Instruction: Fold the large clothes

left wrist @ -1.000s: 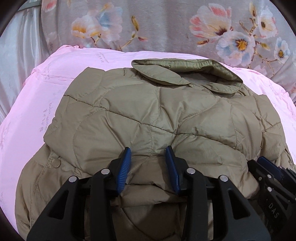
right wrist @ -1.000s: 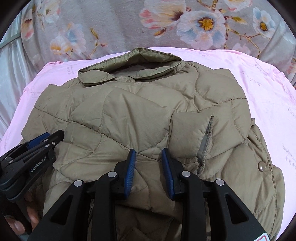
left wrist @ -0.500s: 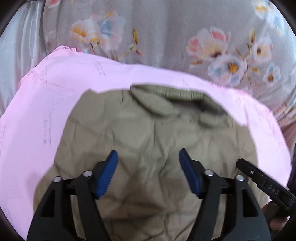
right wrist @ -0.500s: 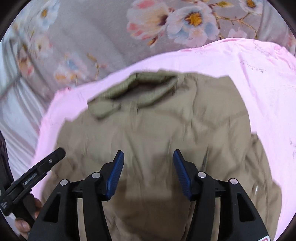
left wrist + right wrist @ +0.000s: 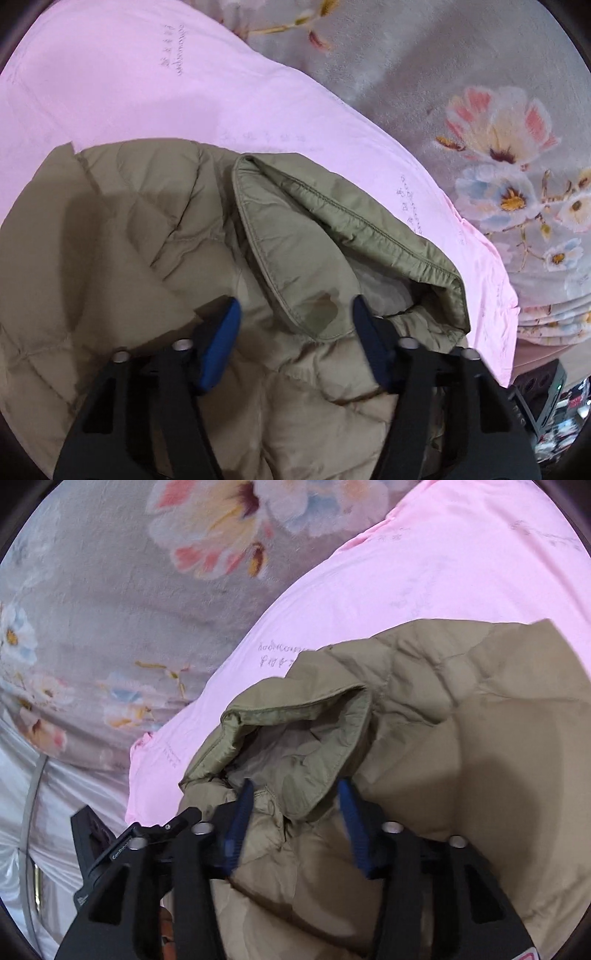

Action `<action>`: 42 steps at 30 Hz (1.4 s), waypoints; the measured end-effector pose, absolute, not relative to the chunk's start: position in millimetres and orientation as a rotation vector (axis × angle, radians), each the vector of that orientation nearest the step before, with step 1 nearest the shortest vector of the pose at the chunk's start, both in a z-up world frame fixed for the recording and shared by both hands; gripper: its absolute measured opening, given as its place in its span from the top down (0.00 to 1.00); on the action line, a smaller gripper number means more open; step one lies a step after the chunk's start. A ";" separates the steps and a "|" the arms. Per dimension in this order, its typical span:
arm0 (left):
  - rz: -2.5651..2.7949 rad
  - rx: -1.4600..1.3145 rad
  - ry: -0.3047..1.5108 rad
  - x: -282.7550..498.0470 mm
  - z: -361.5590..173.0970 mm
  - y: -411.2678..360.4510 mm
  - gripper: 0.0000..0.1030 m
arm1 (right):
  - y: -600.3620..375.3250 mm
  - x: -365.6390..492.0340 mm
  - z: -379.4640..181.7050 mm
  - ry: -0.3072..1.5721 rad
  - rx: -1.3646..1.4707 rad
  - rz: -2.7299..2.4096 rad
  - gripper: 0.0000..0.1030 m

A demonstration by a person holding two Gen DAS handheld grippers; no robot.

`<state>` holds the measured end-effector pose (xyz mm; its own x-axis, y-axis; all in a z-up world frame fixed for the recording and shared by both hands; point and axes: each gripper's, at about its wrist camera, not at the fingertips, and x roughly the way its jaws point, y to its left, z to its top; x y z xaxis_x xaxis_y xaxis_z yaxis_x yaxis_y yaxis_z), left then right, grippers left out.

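Observation:
An olive quilted jacket [image 5: 122, 240] lies on a pink sheet [image 5: 147, 74], its collar [image 5: 332, 236] turned up toward the far side. My left gripper [image 5: 295, 332] hovers at the collar's near flap. Its jaws are closing, with the flap tip between the blue pads [image 5: 225, 339] but not pinched. In the right wrist view the jacket [image 5: 461, 709] fills the right side. My right gripper [image 5: 293, 816] straddles the other end of the collar [image 5: 295, 716]. Its jaws are closing too, with fabric loose between the pads [image 5: 240, 812].
A grey floral blanket [image 5: 480, 110] lies beyond the pink sheet [image 5: 443, 554] and shows again as blanket [image 5: 110, 590] in the right wrist view. The black frame of the left hand's tool [image 5: 110, 849] sits low left there, close beside the right gripper. Clutter shows at the lower right edge [image 5: 554, 417].
Both grippers let go of the jacket's lower part, opened wide, and moved forward to the collar while rolling. Their jaws have since narrowed around the collar flaps.

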<state>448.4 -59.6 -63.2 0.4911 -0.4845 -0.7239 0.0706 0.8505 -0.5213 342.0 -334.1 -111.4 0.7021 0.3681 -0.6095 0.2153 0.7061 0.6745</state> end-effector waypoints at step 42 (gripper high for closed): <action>-0.231 -0.153 0.929 538.0 -37.7 -85.2 0.66 | -325.7 414.5 -72.6 0.770 0.476 0.018 0.70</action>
